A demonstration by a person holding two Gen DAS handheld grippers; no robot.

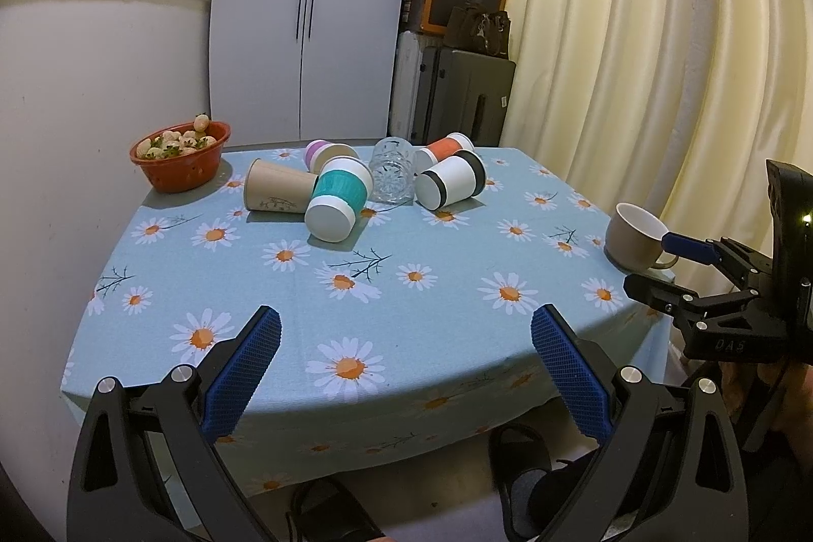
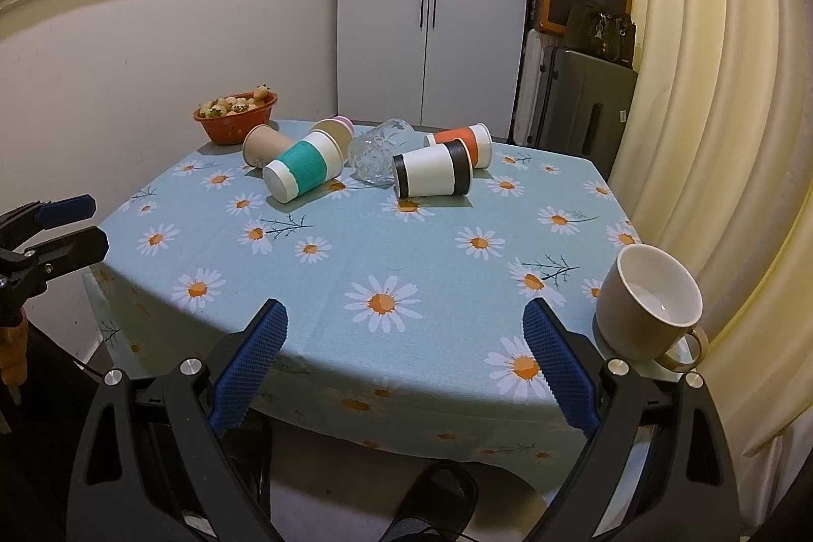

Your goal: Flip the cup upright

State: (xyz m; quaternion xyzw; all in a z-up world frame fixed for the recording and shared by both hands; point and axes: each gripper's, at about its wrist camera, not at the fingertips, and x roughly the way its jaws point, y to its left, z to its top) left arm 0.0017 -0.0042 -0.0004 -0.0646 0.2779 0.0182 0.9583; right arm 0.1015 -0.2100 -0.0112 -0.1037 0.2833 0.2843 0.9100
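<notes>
- Five paper cups lie on their sides in a loose cluster toward the far end of the table [image 1: 406, 303], on a blue daisy-print cloth
- Counted: one plain brown cup [image 1: 277, 186], one teal-sleeved cup [image 1: 338, 199], one pink-banded cup [image 1: 322, 153], one black-banded cup [image 1: 452, 181], one orange-sleeved cup [image 1: 447, 148]
- The teal-sleeved cup rests against the brown one, its closed white base turned toward the near edge
- One cut-glass tumbler [image 1: 391, 171] sits in the middle of the cluster; in the right wrist view it lies tipped over
- One beige mug [image 2: 648, 303] stands upright at the near right corner, white inside, handle toward the near edge
- One red bowl [image 1: 180, 156] of pale strawberries sits at the far left corner
- Left gripper [image 1: 406, 369] is spread wide over the near table edge, holding nothing
- Right gripper [image 2: 406, 364] is likewise spread wide, holding nothing, the mug just beside its right finger
</notes>
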